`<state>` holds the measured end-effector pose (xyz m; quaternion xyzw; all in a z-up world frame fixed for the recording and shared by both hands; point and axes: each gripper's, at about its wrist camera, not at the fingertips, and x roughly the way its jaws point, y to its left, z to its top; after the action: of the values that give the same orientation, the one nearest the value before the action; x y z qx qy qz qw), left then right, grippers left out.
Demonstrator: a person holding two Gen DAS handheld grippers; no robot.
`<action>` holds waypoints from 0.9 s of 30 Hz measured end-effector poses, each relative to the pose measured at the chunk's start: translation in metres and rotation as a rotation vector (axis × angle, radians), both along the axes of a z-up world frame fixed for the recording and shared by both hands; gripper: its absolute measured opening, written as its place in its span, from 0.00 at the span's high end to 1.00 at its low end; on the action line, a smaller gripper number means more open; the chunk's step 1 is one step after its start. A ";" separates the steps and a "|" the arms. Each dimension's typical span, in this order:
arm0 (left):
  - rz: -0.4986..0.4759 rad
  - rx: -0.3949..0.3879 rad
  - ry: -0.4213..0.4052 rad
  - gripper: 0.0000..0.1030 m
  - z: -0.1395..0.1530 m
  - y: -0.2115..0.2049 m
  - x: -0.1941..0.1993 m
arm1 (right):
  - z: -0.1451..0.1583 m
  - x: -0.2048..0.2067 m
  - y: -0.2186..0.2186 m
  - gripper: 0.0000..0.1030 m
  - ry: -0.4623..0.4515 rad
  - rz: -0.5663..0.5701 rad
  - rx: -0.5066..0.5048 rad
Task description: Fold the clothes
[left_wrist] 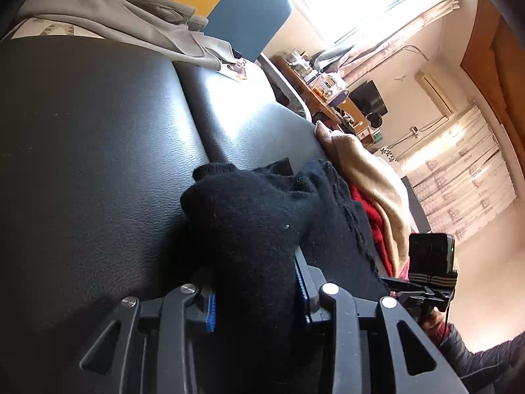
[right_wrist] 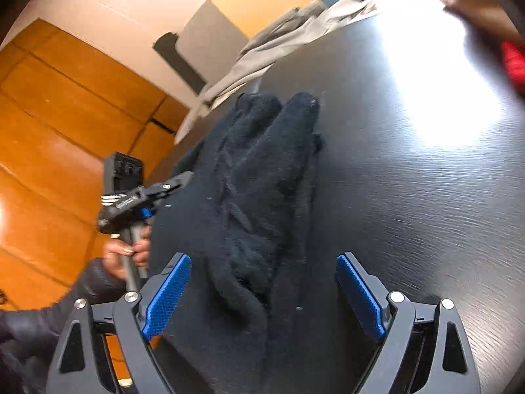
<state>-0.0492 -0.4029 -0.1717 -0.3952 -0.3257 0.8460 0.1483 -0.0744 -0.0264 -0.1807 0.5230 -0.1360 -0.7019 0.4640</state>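
Note:
A black knitted garment (left_wrist: pixel 262 216) lies bunched on the black padded surface (left_wrist: pixel 98 131). In the left wrist view a thick fold of it fills the gap between the blue pads (left_wrist: pixel 210 312), and my left gripper (left_wrist: pixel 256 298) is shut on it. The right wrist view shows the same garment (right_wrist: pixel 256 177) stretched out lengthwise, with my left gripper (right_wrist: pixel 177 180) at its left edge. My right gripper (right_wrist: pixel 264 292) stands wide open; the near end of the garment lies between its blue pads (right_wrist: pixel 167 295) without touching them.
A grey garment (left_wrist: pixel 131 16) lies crumpled at the far end of the surface (right_wrist: pixel 410 197). Beige (left_wrist: pixel 370 170) and red (left_wrist: pixel 374 223) clothes are heaped along one side. An orange wooden floor (right_wrist: pixel 49 131) lies beyond the left edge. A hand (right_wrist: pixel 131 252) holds the left gripper's handle.

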 end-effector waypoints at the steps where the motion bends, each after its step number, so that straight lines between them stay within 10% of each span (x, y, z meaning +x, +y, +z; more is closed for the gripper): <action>1: 0.001 0.003 0.003 0.64 -0.001 -0.001 0.000 | -0.001 -0.003 -0.004 0.11 -0.010 0.023 -0.008; 5: 0.017 0.010 0.013 0.63 -0.002 -0.002 0.002 | -0.004 -0.011 -0.023 0.20 -0.052 0.112 -0.027; 7: 0.041 0.000 0.016 0.63 -0.001 -0.002 0.005 | -0.012 -0.013 -0.033 0.71 -0.099 0.136 -0.015; 16: 0.195 -0.022 0.094 0.68 0.026 -0.001 0.053 | -0.011 -0.001 -0.044 0.74 -0.093 0.117 -0.049; 27: 0.485 -0.157 0.202 0.68 0.092 -0.060 0.213 | -0.004 0.053 -0.149 0.74 -0.134 0.353 -0.201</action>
<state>0.1635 -0.4633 -0.0794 -0.2297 -0.3278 0.9146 -0.0583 -0.0211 -0.1754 -0.1846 0.5351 -0.1422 -0.5565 0.6195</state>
